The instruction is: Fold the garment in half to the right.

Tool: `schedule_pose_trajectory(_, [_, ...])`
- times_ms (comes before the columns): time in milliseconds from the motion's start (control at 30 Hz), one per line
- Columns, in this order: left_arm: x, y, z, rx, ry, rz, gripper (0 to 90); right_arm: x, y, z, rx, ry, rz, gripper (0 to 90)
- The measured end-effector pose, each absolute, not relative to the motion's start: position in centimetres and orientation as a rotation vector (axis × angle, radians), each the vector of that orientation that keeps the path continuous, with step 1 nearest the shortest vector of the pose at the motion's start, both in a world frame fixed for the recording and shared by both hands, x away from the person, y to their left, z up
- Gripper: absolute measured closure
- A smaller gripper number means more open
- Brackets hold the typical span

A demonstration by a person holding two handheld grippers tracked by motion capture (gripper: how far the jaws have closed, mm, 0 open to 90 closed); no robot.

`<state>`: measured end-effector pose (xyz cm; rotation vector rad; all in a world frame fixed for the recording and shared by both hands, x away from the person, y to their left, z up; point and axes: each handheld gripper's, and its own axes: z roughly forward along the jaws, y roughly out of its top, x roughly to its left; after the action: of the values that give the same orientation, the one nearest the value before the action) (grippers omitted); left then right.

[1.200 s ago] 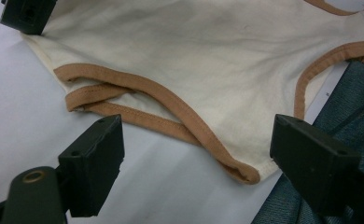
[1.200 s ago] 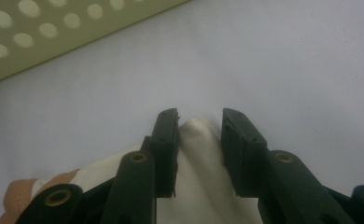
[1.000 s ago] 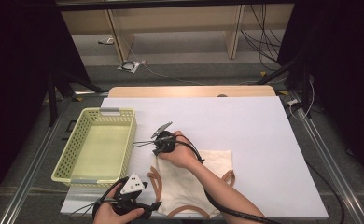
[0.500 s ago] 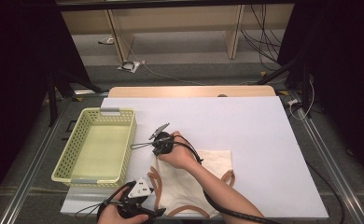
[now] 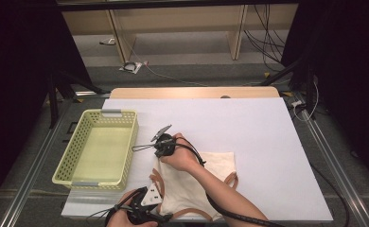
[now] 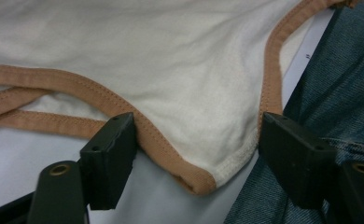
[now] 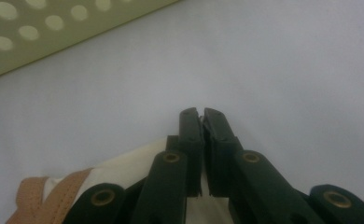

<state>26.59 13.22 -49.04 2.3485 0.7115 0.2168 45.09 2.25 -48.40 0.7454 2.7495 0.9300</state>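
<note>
A cream garment with tan trim lies flat at the near edge of the white table. My right gripper is at the garment's far left corner, and its jaws are shut on the cream cloth there. My left gripper is at the near left corner. Its jaws have just been closing and stand on either side of a trimmed corner of the garment, with the pads clear of the cloth.
A pale green perforated basket stands on the table's left side, and its wall is just beyond my right gripper. The person's blue denim leg is beside the near table edge.
My left gripper has slid toward the near edge of the table, down in the high view. The right gripper and the garment have stayed put.
</note>
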Motion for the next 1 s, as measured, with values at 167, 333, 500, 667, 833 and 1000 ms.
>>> schedule_pose_trajectory(167, [26.66,13.15,-48.92,2.359,0.718,0.23,33.6,45.06,2.28,-48.36,0.746,2.754,0.92,87.2])
schedule_pose_trajectory(333, [26.83,13.12,-48.74,2.366,0.733,0.236,40.1,45.08,2.29,-48.41,0.735,2.749,0.92,87.1])
schedule_pose_trajectory(500, [26.85,12.95,-48.6,2.376,0.735,0.242,45.0,45.04,2.31,-48.34,0.751,2.754,0.918,87.2])
schedule_pose_trajectory(667, [26.88,12.9,-48.48,2.377,0.743,0.253,54.8,45.05,2.3,-48.35,0.751,2.754,0.918,87.2])
schedule_pose_trajectory(833, [26.53,12.63,-48.37,2.391,0.715,0.269,65.2,45.08,2.32,-48.34,0.752,2.755,0.916,87.1])
schedule_pose_trajectory(1000, [26.75,12.93,-48.39,2.381,0.73,0.273,77.7,45.11,2.33,-48.31,0.741,2.756,0.908,87.2])
